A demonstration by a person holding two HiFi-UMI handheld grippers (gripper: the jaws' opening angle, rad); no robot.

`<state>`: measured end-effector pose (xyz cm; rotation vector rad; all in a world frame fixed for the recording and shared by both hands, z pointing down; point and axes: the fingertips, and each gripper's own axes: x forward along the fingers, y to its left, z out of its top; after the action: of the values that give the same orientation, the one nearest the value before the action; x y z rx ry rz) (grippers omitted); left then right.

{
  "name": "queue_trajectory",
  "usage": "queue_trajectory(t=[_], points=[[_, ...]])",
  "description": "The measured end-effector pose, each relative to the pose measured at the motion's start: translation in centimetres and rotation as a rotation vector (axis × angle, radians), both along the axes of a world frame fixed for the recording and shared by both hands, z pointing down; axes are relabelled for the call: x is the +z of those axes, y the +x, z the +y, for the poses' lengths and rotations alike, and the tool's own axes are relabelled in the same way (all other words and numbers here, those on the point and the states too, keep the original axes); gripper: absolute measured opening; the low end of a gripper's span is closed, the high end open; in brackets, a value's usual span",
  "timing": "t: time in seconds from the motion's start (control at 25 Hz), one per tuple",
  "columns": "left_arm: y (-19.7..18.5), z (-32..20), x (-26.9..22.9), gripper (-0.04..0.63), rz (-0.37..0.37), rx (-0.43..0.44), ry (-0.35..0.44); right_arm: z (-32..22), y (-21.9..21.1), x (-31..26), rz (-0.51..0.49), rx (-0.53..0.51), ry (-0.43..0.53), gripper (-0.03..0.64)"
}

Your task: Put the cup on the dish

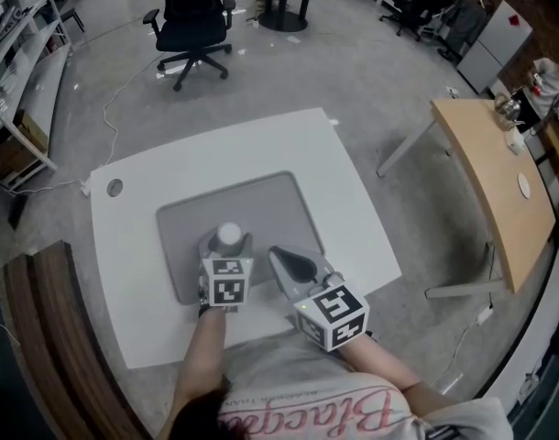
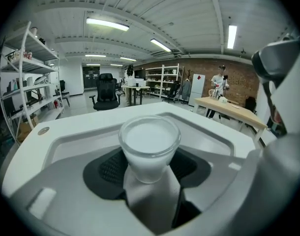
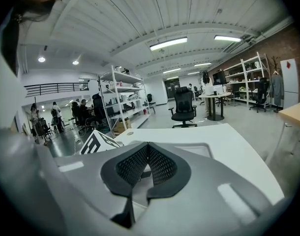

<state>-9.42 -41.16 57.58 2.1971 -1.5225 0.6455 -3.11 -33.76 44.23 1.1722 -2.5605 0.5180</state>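
Note:
A small clear cup (image 1: 229, 235) with a white inside stands upright between the jaws of my left gripper (image 1: 227, 243), over the near left part of a grey mat (image 1: 261, 204) on the white table (image 1: 215, 149). In the left gripper view the cup (image 2: 150, 144) fills the middle, and the black pads (image 2: 108, 168) of the left gripper (image 2: 149, 165) press on its sides. My right gripper (image 1: 284, 259) hovers just right of it, over the mat's near edge. Its pads (image 3: 162, 167) meet with nothing between them at the right gripper (image 3: 147, 165). No dish shows in any view.
The table's near edge runs just under both grippers. A cable hole (image 1: 115, 187) sits at the table's far left. A black office chair (image 1: 192, 26) stands beyond the table, a wooden desk (image 1: 499, 191) to the right, and shelves (image 1: 23, 71) along the left wall.

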Motion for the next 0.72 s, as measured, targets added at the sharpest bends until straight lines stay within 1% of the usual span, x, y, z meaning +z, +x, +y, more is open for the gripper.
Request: queue_trajectory(t=[0.16, 0.32, 0.52, 0.56, 0.6, 0.64, 0.72], points=[[0.7, 0.0, 1.1, 0.255, -0.021, 0.011, -0.038, 0.1, -0.3, -0.1, 0.007, -0.015, -0.010, 0.002], [1.0, -0.5, 0.9, 0.255, -0.060, 0.020, -0.023, 0.0, -0.9, 0.0, 0.010, -0.036, -0.010, 0.002], [0.9, -0.9, 1.4, 0.259, -0.061, 0.008, -0.028, 0.0, -1.3, -0.1, 0.011, -0.050, -0.010, 0.002], [0.9, -0.9, 1.4, 0.278, -0.051, 0.014, -0.034, -0.1, -1.2, -0.1, 0.010, -0.046, -0.007, 0.002], [0.9, -0.8, 1.2, 0.348, -0.037, 0.020, -0.040, -0.1, -1.1, -0.2, 0.009, -0.040, -0.003, 0.002], [0.8, -0.7, 0.7, 0.378, -0.023, 0.022, -0.042, -0.2, -1.0, -0.3, 0.007, -0.035, -0.001, 0.002], [0.3, -0.4, -0.6, 0.412, -0.003, 0.017, -0.036, -0.2, -0.9, -0.5, -0.004, -0.024, -0.002, 0.002]])
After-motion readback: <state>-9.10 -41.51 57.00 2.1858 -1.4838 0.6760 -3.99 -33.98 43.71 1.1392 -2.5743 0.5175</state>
